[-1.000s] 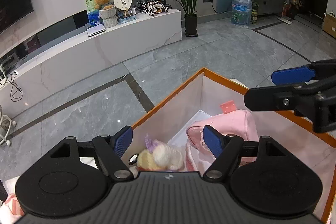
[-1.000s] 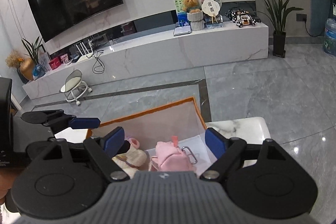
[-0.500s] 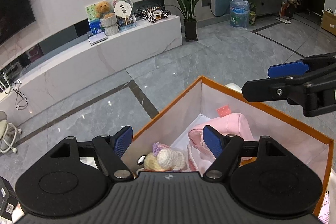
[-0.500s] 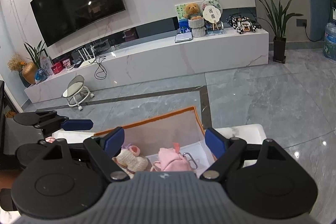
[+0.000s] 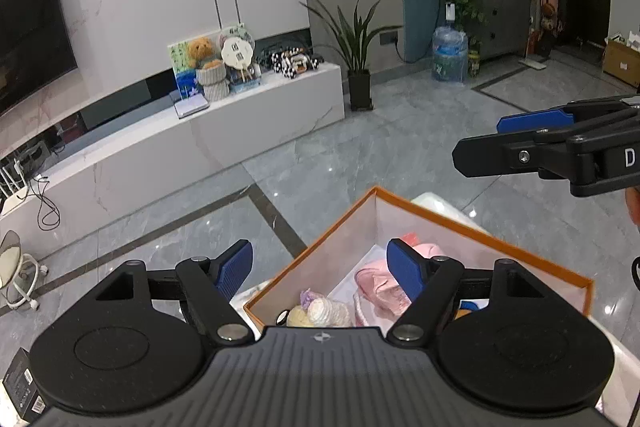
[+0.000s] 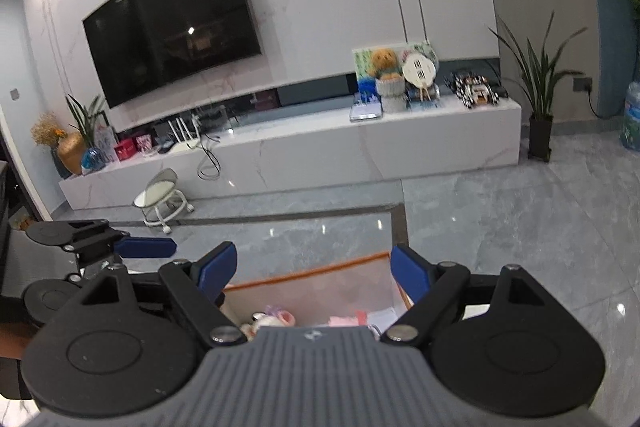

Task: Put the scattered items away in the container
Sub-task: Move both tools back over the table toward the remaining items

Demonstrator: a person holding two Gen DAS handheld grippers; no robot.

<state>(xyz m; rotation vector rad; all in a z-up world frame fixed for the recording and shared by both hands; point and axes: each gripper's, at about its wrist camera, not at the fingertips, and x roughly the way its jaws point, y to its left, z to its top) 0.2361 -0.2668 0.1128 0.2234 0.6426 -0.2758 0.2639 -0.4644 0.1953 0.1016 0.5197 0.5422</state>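
Both grippers, left (image 5: 320,271) and right (image 6: 310,273), above the box (image 5: 472,231), fingers wide apart, nothing held. Best to lift straight up, clear of the pink hat (image 5: 380,283).

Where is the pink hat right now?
In the left wrist view, the pink hat lies inside the orange-rimmed box, right of the small knitted toy.

pink item (image 5: 384,285) partly behind the left gripper's blue pad; container (image 6: 320,293) and contents blurred in right view
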